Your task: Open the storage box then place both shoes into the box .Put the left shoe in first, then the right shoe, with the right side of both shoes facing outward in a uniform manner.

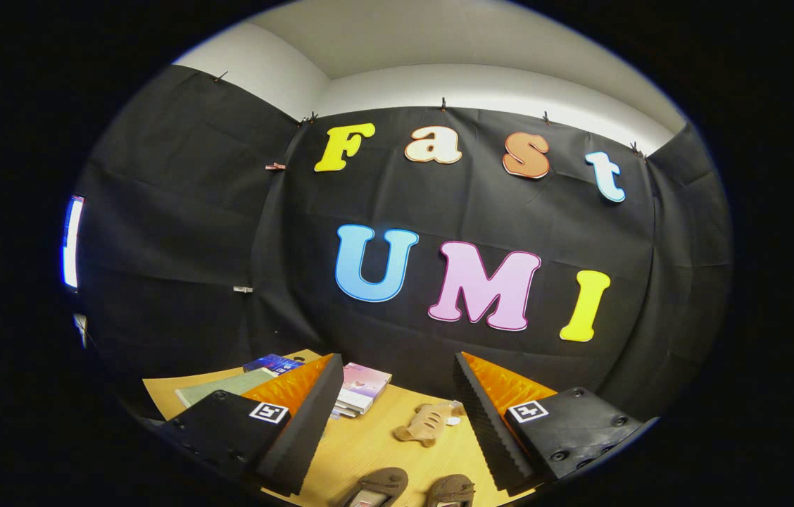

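Gripper (397, 415) held high over the table, fingers spread wide, nothing between them; storage box isn't in sight from here.

Two brown shoes (407, 487) lie side by side on the wooden table (369, 443), low between the fingers, only their near ends showing. Just beyond them sits a small tan plush toy (429, 423); further out, by the left finger, a stack of books (362, 389) w/ a green folder (224, 386) beside it. Judgement: box comes first, so tilt the view down & find the lid before going near the shoes. Keep fingers wide, approach the lid edge square, don't nudge either shoe; can't tell L from R yet.
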A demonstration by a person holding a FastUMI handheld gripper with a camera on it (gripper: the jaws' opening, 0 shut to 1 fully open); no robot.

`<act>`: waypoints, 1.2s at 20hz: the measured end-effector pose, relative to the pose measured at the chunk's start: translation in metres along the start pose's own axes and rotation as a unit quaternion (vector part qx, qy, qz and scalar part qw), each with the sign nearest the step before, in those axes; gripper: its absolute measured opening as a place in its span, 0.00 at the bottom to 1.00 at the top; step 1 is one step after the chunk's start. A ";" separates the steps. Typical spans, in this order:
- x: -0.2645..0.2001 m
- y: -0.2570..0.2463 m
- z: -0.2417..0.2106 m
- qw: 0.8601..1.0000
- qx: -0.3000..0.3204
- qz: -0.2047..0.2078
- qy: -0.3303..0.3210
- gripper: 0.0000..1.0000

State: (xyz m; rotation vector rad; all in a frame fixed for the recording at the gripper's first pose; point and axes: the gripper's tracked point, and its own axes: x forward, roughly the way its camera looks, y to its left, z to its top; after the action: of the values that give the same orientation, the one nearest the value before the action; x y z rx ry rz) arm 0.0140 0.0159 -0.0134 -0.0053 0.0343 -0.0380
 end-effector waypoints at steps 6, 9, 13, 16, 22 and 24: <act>0.005 0.008 -0.003 1.000 0.004 0.007 0.007 0.97; 0.008 0.016 -0.007 0.999 0.027 0.025 0.011 0.97; 0.016 0.024 -0.023 0.995 0.085 0.050 0.033 0.97; 0.023 0.045 -0.046 0.986 0.118 0.099 0.065 0.97; 0.012 0.117 -0.117 0.894 0.301 0.263 0.204 0.98; 0.015 0.125 -0.135 0.852 0.372 0.280 0.239 0.98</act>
State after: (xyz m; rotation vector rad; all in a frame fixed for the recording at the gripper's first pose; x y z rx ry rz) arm 0.0291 0.1396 -0.1493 0.7975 0.5207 0.5404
